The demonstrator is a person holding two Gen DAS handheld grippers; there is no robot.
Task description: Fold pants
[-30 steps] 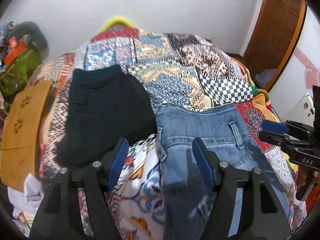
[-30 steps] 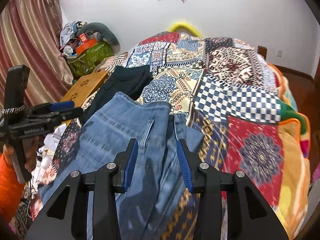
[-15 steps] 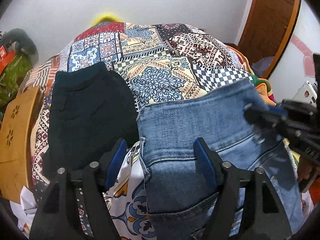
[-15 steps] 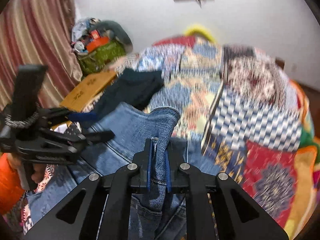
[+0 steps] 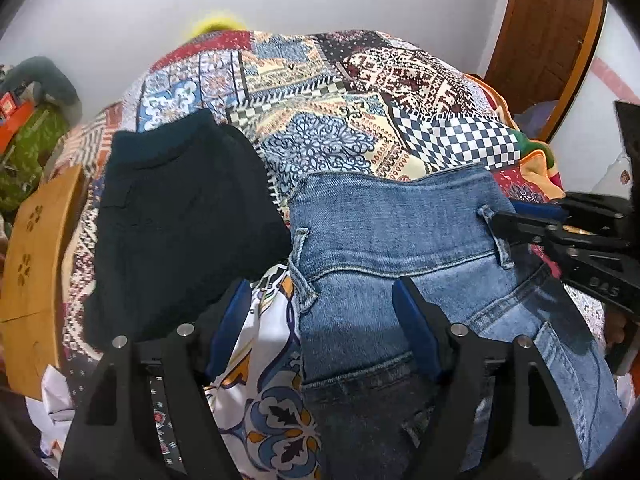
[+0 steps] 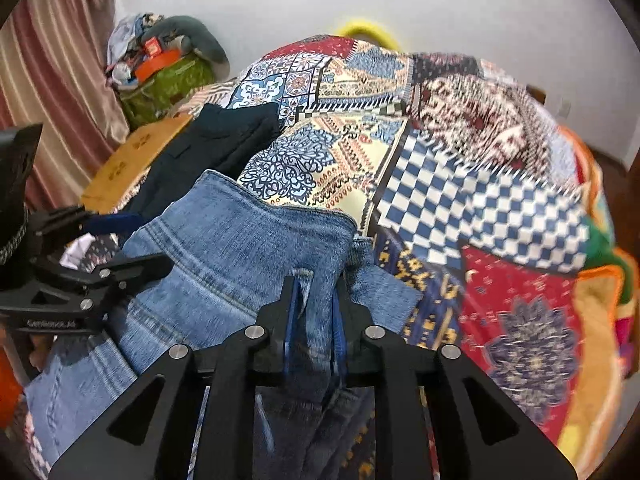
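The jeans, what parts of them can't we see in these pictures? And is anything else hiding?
- Jeans: legs run off the bottom edge in both views, behind the gripper bodies.
- Right gripper: its pads are partly buried in denim in its own view.
- Dark garment: near end hidden behind the left gripper, left view.
- Patchwork bedspread: motion-blurred at right, right view.
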